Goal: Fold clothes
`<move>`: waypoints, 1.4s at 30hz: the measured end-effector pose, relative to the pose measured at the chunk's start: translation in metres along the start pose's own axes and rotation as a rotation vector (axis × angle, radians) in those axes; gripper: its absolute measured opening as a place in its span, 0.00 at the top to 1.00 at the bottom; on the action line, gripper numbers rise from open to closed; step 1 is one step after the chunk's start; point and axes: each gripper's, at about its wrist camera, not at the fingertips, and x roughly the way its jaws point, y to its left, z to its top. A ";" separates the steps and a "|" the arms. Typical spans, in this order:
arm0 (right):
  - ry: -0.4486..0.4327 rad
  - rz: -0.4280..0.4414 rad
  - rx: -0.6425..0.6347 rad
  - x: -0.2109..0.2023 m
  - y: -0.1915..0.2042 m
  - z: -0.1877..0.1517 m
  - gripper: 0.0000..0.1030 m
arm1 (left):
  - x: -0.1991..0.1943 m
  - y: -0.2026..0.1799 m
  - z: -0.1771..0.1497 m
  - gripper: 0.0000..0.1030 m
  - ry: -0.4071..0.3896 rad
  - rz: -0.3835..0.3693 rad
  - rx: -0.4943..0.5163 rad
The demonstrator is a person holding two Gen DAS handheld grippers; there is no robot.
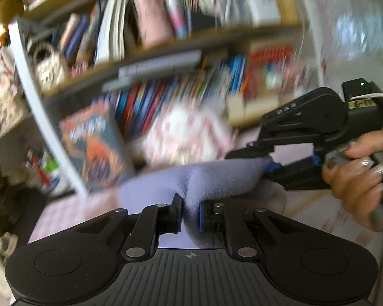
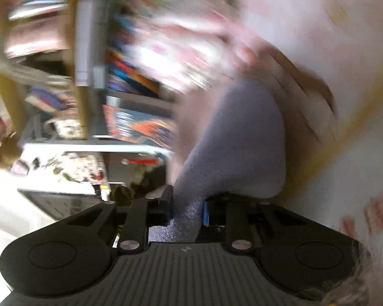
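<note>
A soft lavender-grey garment hangs lifted between both grippers. My left gripper is shut on one part of it, the cloth bunched between the jaws. My right gripper appears at the right of the left wrist view, held by a hand, and pinches the garment's other end. In the right wrist view the right gripper is shut on the same garment, which stretches up and away. Both views are blurred by motion.
A wooden bookshelf full of books stands close ahead. A white bed or frame rail runs down the left. A pink patterned bedsheet lies below. Clutter and bags sit at the left.
</note>
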 end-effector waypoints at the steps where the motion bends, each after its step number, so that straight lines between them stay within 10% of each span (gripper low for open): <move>1: -0.029 0.023 -0.057 -0.008 0.018 0.007 0.81 | -0.007 0.002 0.012 0.89 -0.055 -0.031 -0.024; 7: -0.234 0.275 -0.550 -0.072 0.185 0.029 0.82 | -0.070 0.045 0.074 0.89 -0.524 -0.358 -0.258; 10: -0.255 0.387 -0.795 -0.092 0.258 0.010 0.82 | -0.082 0.080 0.075 0.89 -0.630 -0.542 -0.419; 13: -0.208 0.359 -0.899 -0.081 0.288 -0.006 0.82 | -0.060 0.106 0.052 0.88 -0.527 -0.569 -0.540; 16: -0.104 0.192 -0.848 -0.028 0.268 -0.009 0.82 | -0.014 0.120 0.001 0.85 -0.252 -0.458 -0.612; 22: 0.156 -0.400 -0.685 0.109 0.115 -0.025 0.82 | 0.053 0.134 -0.095 0.80 0.278 -0.146 -0.598; 29: 0.184 -0.555 -0.793 0.186 0.087 -0.064 0.82 | 0.036 0.168 -0.113 0.56 0.289 -0.014 -0.501; 33: 0.156 -0.540 -0.887 0.203 0.101 -0.077 0.48 | 0.031 0.193 -0.124 0.51 0.339 0.102 -0.522; 37: 0.157 -0.406 -0.822 0.167 0.101 -0.076 0.32 | 0.021 0.213 -0.122 0.51 0.301 0.187 -0.570; 42: 0.023 -0.501 -0.739 0.083 0.073 -0.048 0.32 | 0.024 0.197 -0.099 0.49 0.211 0.087 -0.554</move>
